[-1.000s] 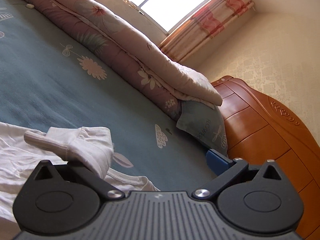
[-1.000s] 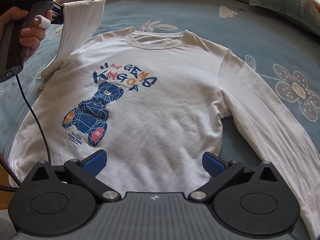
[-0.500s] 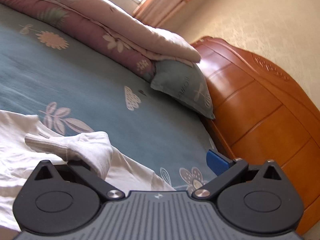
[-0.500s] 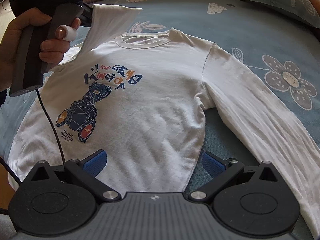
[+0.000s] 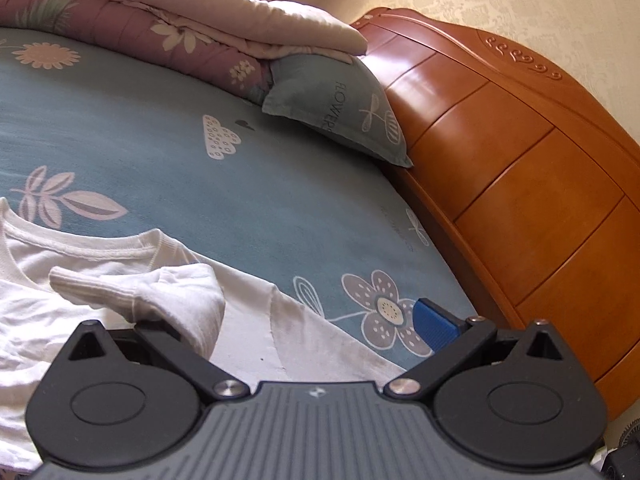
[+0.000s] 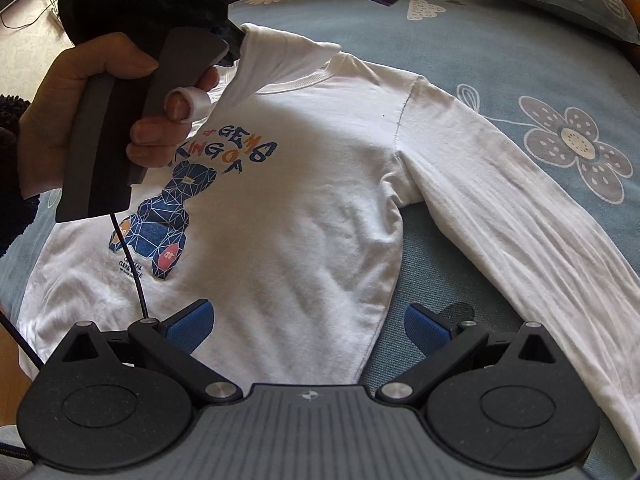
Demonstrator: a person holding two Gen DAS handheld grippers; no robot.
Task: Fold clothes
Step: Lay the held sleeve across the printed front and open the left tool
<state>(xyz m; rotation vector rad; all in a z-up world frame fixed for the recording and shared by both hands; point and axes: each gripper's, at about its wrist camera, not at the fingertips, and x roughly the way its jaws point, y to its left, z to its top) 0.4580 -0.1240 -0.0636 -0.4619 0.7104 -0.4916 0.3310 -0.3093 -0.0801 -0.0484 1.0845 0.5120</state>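
On the left of the right wrist view, a hand (image 6: 100, 120) held the left gripper (image 5: 288, 320) over the chest of a white long-sleeved shirt (image 6: 300, 200) that lay face up on the blue flowered bedsheet (image 6: 500, 60). The left sleeve (image 6: 280, 56) hung from that gripper, lifted and carried across towards the neckline (image 6: 304, 80). In the left wrist view the cuff (image 5: 132, 292) draped over the left finger while the blue pad of the right finger (image 5: 434, 328) stood well apart from it, so the jaws looked spread, though whether the cloth was still pinched could not be told.

In the middle, the shirt body with its blue bear print (image 6: 164, 224) lay flat and unfolded, the hem nearest the camera. The right gripper (image 6: 304, 324) hovered above the hem with its jaws spread and nothing between them.

To the right, the right sleeve (image 6: 520, 248) stretched out full length on the sheet. A blue pillow (image 5: 340, 108) and a folded quilt (image 5: 180, 28) rested at the far side, beside a wooden headboard (image 5: 520, 160).

Judged from this, the fold was at an early stage: one sleeve was being brought in over the chest, while the other sleeve and the body remained to be folded.
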